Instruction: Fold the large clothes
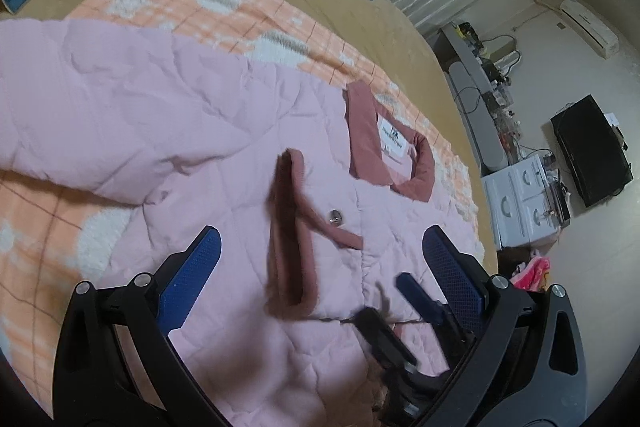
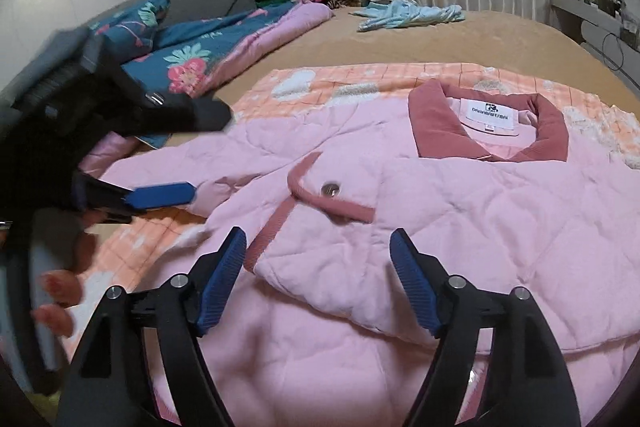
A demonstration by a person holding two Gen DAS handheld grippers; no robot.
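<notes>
A pink quilted jacket (image 1: 192, 115) (image 2: 500, 211) with a dusty-rose collar (image 1: 364, 131) (image 2: 432, 123) and a white label lies flat on the bed. One sleeve is folded across its front, and the ribbed rose cuff (image 1: 288, 235) (image 2: 272, 227) looks blurred in the left wrist view. A snap button (image 2: 330, 189) sits on a rose-trimmed flap. My right gripper (image 2: 318, 267) is open just over the folded sleeve's edge, its pads clear of the cloth. My left gripper (image 1: 320, 259) is open wide above the cuff, holding nothing. A hand (image 2: 60, 267) grips its handle.
Under the jacket lies an orange checked blanket (image 1: 224, 3) (image 2: 360, 83) on a tan bedsheet (image 2: 440, 35). A blue floral quilt (image 2: 192, 59) and a clothes pile lie far left, a light blue garment (image 2: 408, 15) by the curtains. White drawers (image 1: 520, 199) stand beside the bed.
</notes>
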